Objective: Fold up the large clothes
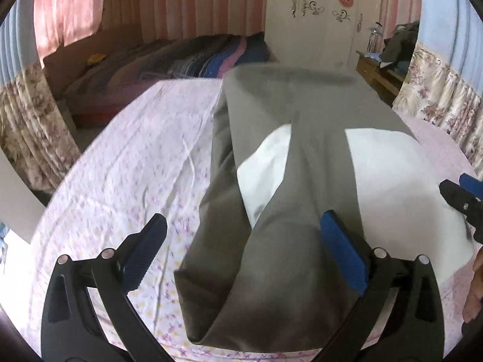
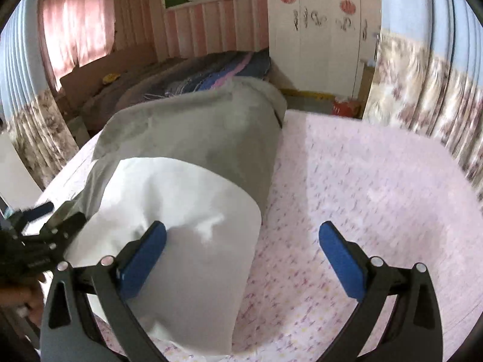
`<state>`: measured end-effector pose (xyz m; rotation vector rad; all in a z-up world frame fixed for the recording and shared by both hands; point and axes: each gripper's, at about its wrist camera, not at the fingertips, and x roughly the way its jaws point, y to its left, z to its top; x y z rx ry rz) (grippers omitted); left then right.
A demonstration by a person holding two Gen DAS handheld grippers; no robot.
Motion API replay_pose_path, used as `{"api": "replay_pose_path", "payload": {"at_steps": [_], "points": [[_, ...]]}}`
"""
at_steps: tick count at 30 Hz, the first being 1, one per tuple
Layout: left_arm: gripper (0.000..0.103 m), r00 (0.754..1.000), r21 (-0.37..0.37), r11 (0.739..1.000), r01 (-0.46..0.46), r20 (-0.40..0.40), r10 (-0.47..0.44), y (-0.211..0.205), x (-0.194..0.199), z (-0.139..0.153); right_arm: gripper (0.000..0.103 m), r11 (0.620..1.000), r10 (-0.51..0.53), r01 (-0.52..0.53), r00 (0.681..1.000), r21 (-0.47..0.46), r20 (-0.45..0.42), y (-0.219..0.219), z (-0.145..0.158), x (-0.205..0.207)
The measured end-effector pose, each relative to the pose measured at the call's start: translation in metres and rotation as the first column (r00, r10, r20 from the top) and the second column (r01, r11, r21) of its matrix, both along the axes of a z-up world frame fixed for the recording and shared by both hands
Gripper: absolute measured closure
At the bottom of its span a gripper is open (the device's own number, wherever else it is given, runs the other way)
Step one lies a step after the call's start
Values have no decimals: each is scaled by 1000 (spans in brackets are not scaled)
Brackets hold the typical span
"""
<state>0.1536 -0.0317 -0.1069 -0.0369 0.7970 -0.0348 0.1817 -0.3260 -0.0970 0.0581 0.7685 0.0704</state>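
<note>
A grey garment with white panels [image 1: 289, 150] lies lengthwise on a bed covered by a pale pink floral sheet [image 1: 126, 175], running from the near edge away toward the far end. In the left wrist view the grey cloth is folded into a long band, with a grey strip crossing over a white panel on either side, and its near end bunches into a thick fold at the bed's near edge. The left claw [image 1: 241, 253] is wide open, its blue pads set apart; the right pad sits over the grey cloth and the left pad over the bare sheet, and whether either pad touches fabric cannot be told. At the right edge of this view the right claw [image 1: 462, 202] shows as black links with a blue tip, beside the white panel. In the right wrist view the right claw [image 2: 243, 256] is also wide open, empty, its left pad over the garment's white panel [image 2: 187, 211] and its right pad over the sheet. The left claw appears at the left edge, near the garment's left side. Beyond the bed stand a second bed with a striped blanket [image 2: 211, 72], pink curtains [image 2: 75, 30] and a white wardrobe [image 2: 323, 36].
</note>
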Motion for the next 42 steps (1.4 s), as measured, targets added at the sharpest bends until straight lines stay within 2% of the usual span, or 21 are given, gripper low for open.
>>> {"api": "replay_pose_path", "payload": {"at_steps": [2,3,6,10,12,16,17,20,24,27,29,34,36,39,41,42], "points": [[3,1000,-31,1000,2,-30,-3,2,2,-10,2,996,17,-20,999,-86,-29,8,-15,3],[3,999,-33,999,9,-31,-10,1,3,-14,2,996,16,-19,999,-93,-33,6,-22,2],[3,1000,10,1000,25,-2,-25,-4,0,-20,2,1000,7,-7,997,-8,-73,-4,-40,3],[3,1000,10,1000,21,-6,-21,-6,-1,-21,2,999,8,-11,998,-48,-65,1,-39,0],[3,1000,-7,1000,23,-11,-23,-5,0,-21,2,1000,6,-7,998,-17,-59,-2,-41,0],[4,1000,-42,999,11,25,-10,1,-8,-13,2,999,8,-8,1000,31,-15,-7,-28,-6],[8,999,-41,999,15,41,-14,1,-10,-6,2,999,3,-3,1000,46,1,-8,-20,-9],[7,995,-59,997,58,89,-52,-5,-16,20,2,994,9,-13,999,109,36,-15,5,-13],[5,992,-43,996,80,104,-75,-7,-2,48,2,995,15,-20,998,99,55,-14,22,-2],[3,995,-16,998,60,87,-58,-3,19,52,2,993,16,-19,999,118,34,-17,21,15],[3,996,10,999,46,78,-46,-1,31,49,2,993,9,-9,1000,121,4,-18,14,30],[3,995,44,996,75,-61,-73,-5,68,25,2,991,28,-17,996,132,-83,-10,-10,61],[3,989,112,988,110,-111,-97,-14,75,10,2,994,33,-21,994,111,-108,-5,-15,68],[3,992,197,974,109,-80,-95,-27,73,5,2,993,31,-18,992,113,-121,-1,-21,77],[3,994,190,977,96,-69,-84,-25,74,3,2,991,43,-26,990,129,-134,-1,-25,82],[3,995,160,983,85,-62,-75,-22,75,0,2,990,51,-32,989,140,-138,-1,-27,84]]}}
